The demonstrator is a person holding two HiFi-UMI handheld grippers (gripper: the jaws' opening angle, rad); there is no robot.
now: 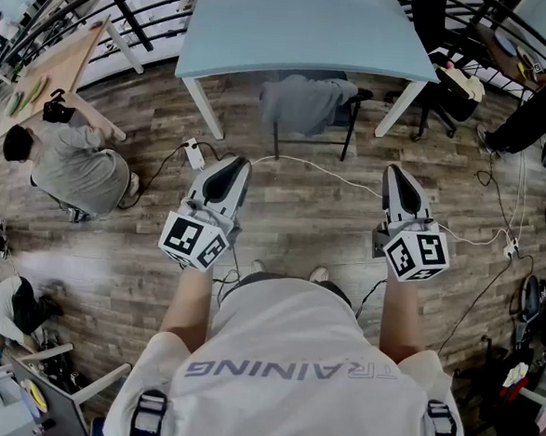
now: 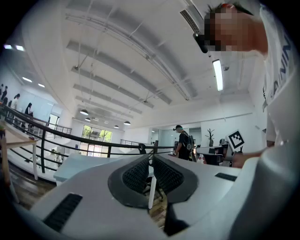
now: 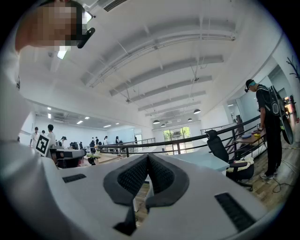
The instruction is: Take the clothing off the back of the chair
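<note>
A grey piece of clothing [image 1: 300, 102] hangs over the back of a black-framed chair [image 1: 350, 125] that is pushed under a light blue table [image 1: 305, 28]. My left gripper [image 1: 233, 165] and right gripper [image 1: 394, 172] are held level side by side, well short of the chair, pointing toward it. Both are shut with nothing between their jaws. In the left gripper view the ribbed pads [image 2: 140, 174] of the left gripper [image 2: 151, 161] meet, with the table [image 2: 77, 165] beyond. In the right gripper view the right gripper [image 3: 148, 161] is likewise shut, facing the table [image 3: 206, 161].
White cables and a power strip [image 1: 195, 153] lie on the wood floor between me and the chair. A person [image 1: 71, 166] crouches at the left, another sits at the right [image 1: 533, 100]. A black office chair [image 3: 222, 150] and a railing [image 1: 129, 7] stand beyond the table.
</note>
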